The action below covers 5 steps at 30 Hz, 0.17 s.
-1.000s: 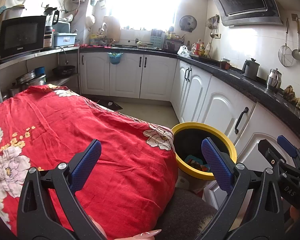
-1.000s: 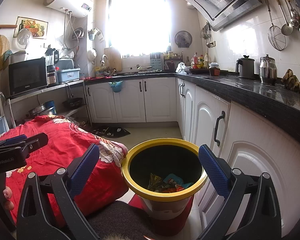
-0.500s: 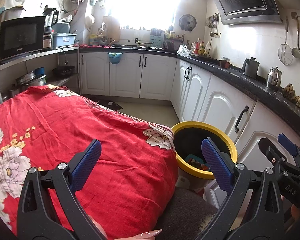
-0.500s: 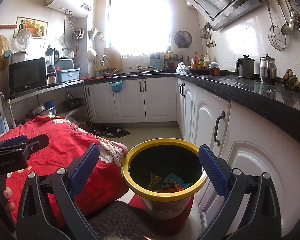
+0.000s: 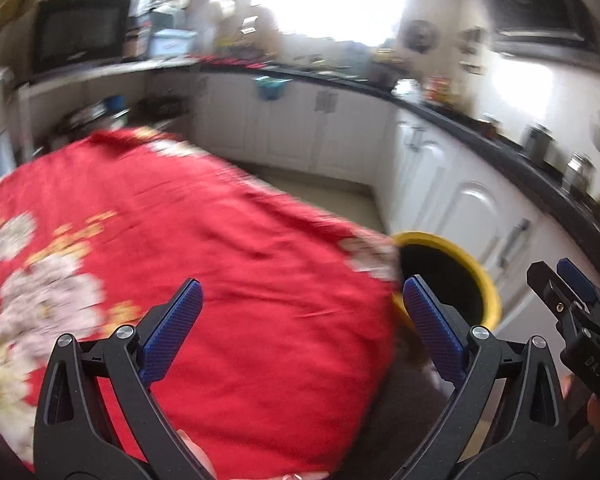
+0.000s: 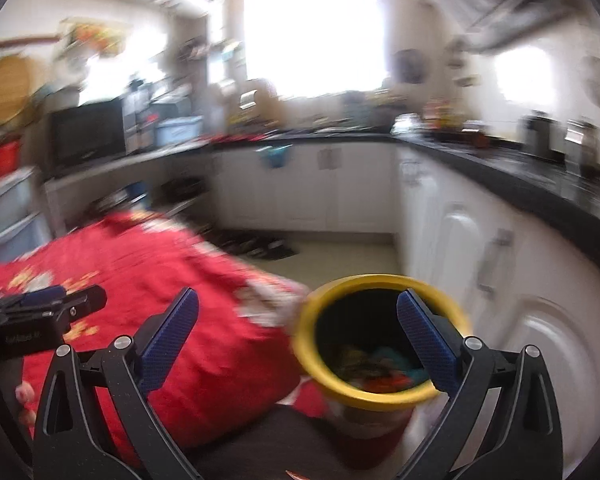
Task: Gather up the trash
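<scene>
Gaping wide with nothing between them, the left gripper (image 5: 300,320) hangs over a red floral cloth (image 5: 180,248) and the right gripper (image 6: 296,324) above the yellow-rimmed bin (image 6: 380,396); motion blur smears the trash (image 6: 380,372) inside.

Both views motion-blurred, bin (image 6: 384,396) contents indistinct — its near side hidden behind red cloth (image 5: 220,280) in left view

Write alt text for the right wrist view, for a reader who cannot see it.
The open, empty right hand-held gripper points at a yellow-rimmed trash bin holding colourful trash, beside a table under a red floral cloth. The left hand-held gripper shows at the left edge over the cloth. The frame is motion-blurred; white cabinets and a dark counter lie behind.
</scene>
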{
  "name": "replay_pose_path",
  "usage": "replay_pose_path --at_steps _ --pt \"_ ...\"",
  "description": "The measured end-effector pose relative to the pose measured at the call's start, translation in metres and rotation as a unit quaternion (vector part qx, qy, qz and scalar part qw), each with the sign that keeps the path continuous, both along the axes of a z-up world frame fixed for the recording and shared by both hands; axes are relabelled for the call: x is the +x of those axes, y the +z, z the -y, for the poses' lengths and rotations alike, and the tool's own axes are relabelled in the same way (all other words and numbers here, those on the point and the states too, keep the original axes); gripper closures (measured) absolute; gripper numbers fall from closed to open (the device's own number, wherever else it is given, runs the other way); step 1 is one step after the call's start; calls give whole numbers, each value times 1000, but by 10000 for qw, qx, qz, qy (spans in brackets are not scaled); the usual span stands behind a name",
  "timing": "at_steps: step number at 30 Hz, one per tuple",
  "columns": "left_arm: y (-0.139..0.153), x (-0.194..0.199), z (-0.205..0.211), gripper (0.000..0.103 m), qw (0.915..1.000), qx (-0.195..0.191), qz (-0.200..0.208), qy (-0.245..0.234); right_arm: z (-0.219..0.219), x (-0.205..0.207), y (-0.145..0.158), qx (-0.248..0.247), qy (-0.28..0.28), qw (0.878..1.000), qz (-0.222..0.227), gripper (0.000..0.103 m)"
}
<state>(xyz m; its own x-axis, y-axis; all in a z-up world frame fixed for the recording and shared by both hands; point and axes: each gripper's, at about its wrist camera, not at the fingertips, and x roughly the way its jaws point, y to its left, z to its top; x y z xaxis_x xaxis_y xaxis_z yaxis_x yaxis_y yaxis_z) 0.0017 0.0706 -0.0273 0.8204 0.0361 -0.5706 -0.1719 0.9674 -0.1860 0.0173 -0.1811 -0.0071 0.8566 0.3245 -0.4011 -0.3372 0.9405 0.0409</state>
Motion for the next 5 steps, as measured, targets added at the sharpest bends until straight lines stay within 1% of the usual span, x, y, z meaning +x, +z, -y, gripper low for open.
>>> replay_pose_path --at_steps 2,3,4,5 --pt "-2 -17 -47 11 9980 -4 -134 621 -55 11 -1 -147 732 9969 -265 6" --pt "-5 -31 -83 11 9932 16 -228 1143 -86 14 -4 -251 1150 9921 -441 6" --pt "-8 -45 -111 11 9867 45 -319 1596 -120 16 -8 -383 1563 9850 -623 6" --pt "-14 -64 -148 11 9746 77 -481 2188 -166 15 -15 -587 2057 9731 -858 6"
